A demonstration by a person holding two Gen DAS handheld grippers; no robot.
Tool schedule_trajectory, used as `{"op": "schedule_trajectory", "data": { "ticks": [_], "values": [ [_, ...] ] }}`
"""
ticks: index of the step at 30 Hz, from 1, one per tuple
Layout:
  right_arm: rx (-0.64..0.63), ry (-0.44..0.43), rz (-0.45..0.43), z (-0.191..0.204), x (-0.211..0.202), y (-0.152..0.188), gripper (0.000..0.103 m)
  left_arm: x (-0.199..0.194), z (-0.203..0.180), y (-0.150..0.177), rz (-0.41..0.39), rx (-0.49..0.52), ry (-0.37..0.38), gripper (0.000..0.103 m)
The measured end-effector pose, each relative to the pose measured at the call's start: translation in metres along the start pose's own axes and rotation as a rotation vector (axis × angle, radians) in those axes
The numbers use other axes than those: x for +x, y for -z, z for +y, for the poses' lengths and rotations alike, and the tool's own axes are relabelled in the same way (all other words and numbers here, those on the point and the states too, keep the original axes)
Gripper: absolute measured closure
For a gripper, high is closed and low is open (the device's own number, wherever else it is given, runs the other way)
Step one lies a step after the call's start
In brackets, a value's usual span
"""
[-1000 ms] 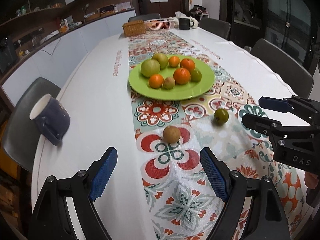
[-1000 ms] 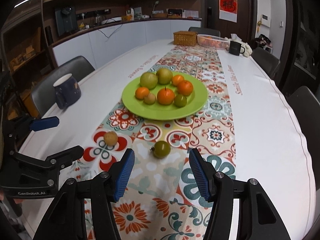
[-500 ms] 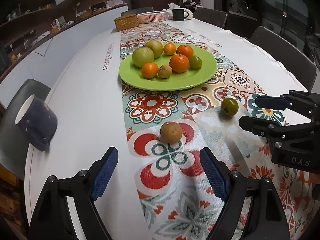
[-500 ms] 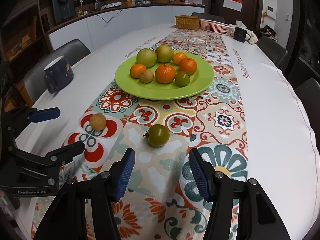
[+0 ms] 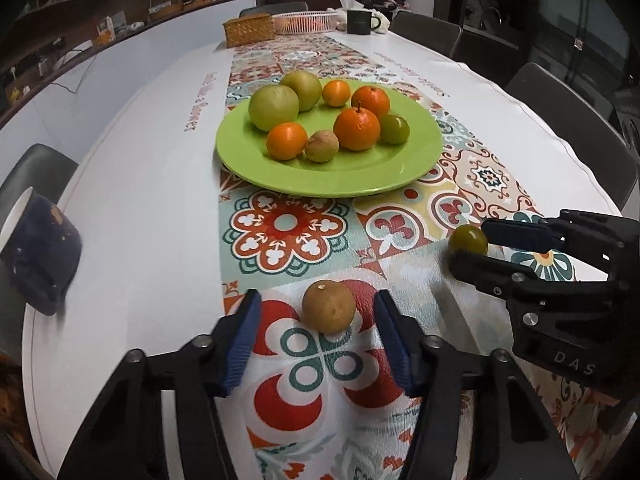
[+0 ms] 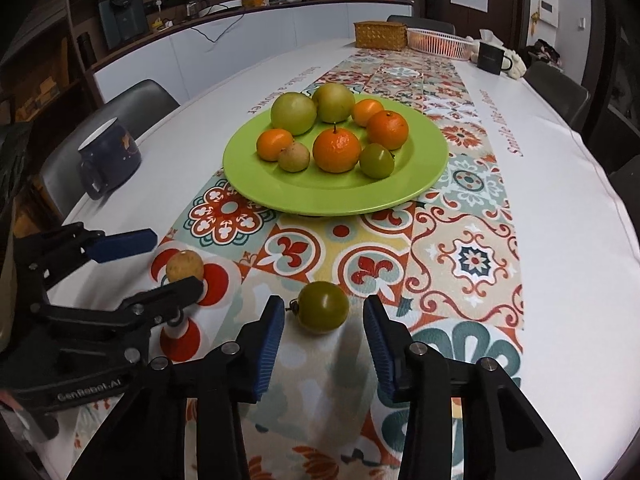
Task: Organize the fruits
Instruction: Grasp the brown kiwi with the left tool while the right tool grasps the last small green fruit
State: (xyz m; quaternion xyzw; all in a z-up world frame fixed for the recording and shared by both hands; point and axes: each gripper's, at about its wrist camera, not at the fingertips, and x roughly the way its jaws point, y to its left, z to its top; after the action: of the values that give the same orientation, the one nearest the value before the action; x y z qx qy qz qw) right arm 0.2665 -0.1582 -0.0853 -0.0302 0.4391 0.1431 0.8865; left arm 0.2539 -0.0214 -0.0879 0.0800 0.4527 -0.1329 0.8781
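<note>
- Blue-padded, the left gripper (image 5: 316,330) is closing around a brown fruit (image 5: 328,306) at lower centre of the left wrist view; the pads are just short of it on both sides.
- The right gripper (image 6: 323,330) is likewise closing, a green fruit (image 6: 323,306) between its pads with gaps showing either side.
- Both fruits lie on the patterned runner (image 5: 472,184), below the green plate (image 6: 336,198) of oranges and green fruit.
- A dark mug (image 6: 108,152) sits at middle left of the right wrist view.

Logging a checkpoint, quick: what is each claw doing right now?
Left claw: closing around the brown fruit, pads not yet touching.
Right claw: closing around the green fruit, pads not yet touching.
</note>
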Motion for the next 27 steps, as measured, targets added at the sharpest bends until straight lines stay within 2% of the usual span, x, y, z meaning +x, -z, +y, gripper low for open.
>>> {"op": "schedule_trajectory", "data": {
  "ticks": [4,6,8,9,27],
  "values": [
    [-0.004,-0.003,0.005,0.001,0.003,0.001,0.068,0.006,0.001,-0.001,0.014,-0.017,0.020,0.060],
    [-0.001,-0.006,0.006,0.001,0.004,0.001,0.068,0.008,0.000,-0.001,0.022,-0.020,0.029,0.070],
    [-0.002,-0.006,0.002,0.001,0.003,0.001,0.070,0.009,0.000,-0.001,0.024,-0.024,0.036,0.075],
    [-0.005,-0.006,-0.001,0.002,0.002,0.001,0.074,0.008,0.000,-0.001,0.022,-0.025,0.036,0.075],
    [-0.010,-0.021,-0.056,0.006,-0.024,0.001,0.074,-0.025,-0.007,-0.003,-0.041,-0.021,0.040,0.075]
  ]
}}
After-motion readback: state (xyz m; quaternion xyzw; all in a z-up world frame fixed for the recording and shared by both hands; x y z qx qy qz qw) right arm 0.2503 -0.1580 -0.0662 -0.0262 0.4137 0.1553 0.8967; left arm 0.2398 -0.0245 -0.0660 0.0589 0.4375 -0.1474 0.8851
